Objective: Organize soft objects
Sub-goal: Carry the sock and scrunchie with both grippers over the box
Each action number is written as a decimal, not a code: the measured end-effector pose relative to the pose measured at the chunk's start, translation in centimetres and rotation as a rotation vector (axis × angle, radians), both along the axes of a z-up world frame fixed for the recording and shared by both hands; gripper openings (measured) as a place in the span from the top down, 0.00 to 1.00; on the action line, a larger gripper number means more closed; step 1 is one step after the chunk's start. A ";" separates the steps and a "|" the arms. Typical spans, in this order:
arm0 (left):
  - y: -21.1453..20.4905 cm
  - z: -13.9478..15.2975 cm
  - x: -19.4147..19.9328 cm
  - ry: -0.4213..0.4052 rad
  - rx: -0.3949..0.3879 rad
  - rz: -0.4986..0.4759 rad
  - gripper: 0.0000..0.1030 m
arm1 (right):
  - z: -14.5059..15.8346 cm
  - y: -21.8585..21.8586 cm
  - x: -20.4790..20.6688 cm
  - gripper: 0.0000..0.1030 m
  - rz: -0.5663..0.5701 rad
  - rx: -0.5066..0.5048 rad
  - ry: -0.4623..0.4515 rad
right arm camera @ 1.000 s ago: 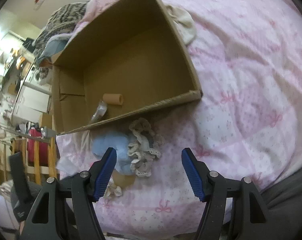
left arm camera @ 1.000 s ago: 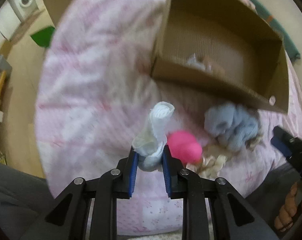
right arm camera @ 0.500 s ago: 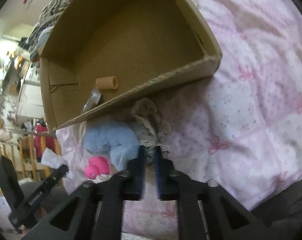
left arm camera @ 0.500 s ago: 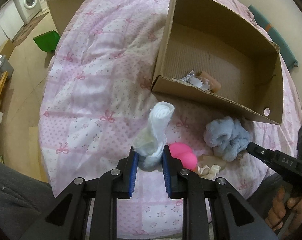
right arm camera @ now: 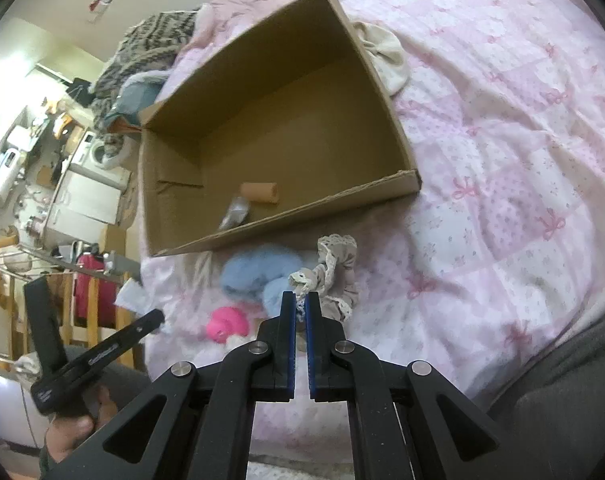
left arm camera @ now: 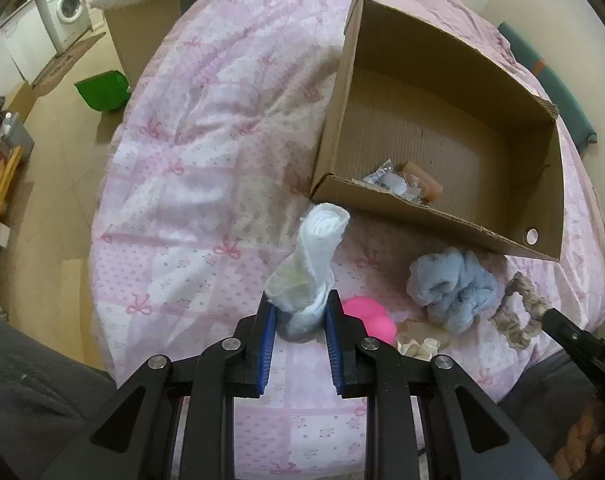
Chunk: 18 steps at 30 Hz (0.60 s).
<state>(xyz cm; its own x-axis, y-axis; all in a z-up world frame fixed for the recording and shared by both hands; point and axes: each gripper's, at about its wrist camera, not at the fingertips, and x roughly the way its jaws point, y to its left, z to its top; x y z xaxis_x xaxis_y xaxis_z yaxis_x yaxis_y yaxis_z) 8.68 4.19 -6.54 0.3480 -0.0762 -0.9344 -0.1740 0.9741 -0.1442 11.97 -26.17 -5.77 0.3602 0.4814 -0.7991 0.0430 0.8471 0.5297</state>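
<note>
My left gripper (left arm camera: 300, 300) is shut on a rolled white cloth (left arm camera: 318, 252), held upright above the pink quilt. My right gripper (right arm camera: 301, 300) is shut on the edge of a beige lace scrunchie (right arm camera: 336, 272), which hangs slightly off the bed. A fluffy light-blue cloth (right arm camera: 254, 272) and a pink ball (right arm camera: 226, 322) lie just left of the scrunchie, in front of the open cardboard box (right arm camera: 302, 214). In the left wrist view the scrunchie (left arm camera: 518, 312) hangs at the right, beside the blue cloth (left arm camera: 450, 288).
Inside the box lie a tan roll (right arm camera: 260, 192) and a clear plastic wrapper (right arm camera: 234, 212). A cream cloth (right arm camera: 386, 56) sits behind the box's far corner. The pink quilt (left arm camera: 206, 184) drops to the floor at the left, where a green bin (left arm camera: 102, 90) stands.
My right gripper went from wide open to shut on the lace scrunchie and has raised it a little. The left gripper kept its hold on the white cloth.
</note>
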 end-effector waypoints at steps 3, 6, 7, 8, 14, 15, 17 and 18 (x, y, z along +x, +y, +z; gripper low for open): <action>0.0 0.4 -0.3 -0.009 0.001 -0.002 0.80 | 1.0 0.0 -1.0 0.94 0.010 0.031 -0.034; -0.1 1.4 -0.6 -0.036 0.004 -0.007 0.80 | 2.1 0.2 -1.8 0.94 0.022 0.061 -0.072; -0.2 1.8 -0.6 -0.047 0.008 -0.009 0.80 | 2.4 0.2 -2.0 0.94 0.028 0.068 -0.083; -0.4 2.3 -0.7 -0.063 0.018 -0.014 0.80 | 2.8 0.3 -2.2 0.94 0.035 0.072 -0.094; -1.9 5.8 -0.2 -0.143 0.053 -0.072 0.80 | 5.2 0.3 -2.2 0.94 0.056 0.087 -0.145; -2.0 6.3 0.0 -0.152 0.054 -0.079 0.80 | 5.6 0.3 -2.1 0.94 0.057 0.096 -0.154; -2.2 7.1 0.6 -0.160 0.048 -0.085 0.80 | 6.4 0.2 -1.6 0.94 0.056 0.107 -0.170; -2.3 7.4 1.0 -0.162 0.041 -0.088 0.80 | 6.8 0.2 -1.4 0.94 0.055 0.110 -0.180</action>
<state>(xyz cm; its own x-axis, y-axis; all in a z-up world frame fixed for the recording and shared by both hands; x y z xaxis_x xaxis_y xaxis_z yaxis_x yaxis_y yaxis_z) 9.64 1.86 0.84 0.4882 -0.0753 -0.8695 -0.0660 0.9902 -0.1229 10.58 -25.97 1.04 0.4631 0.5851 -0.6658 -0.1058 0.7823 0.6139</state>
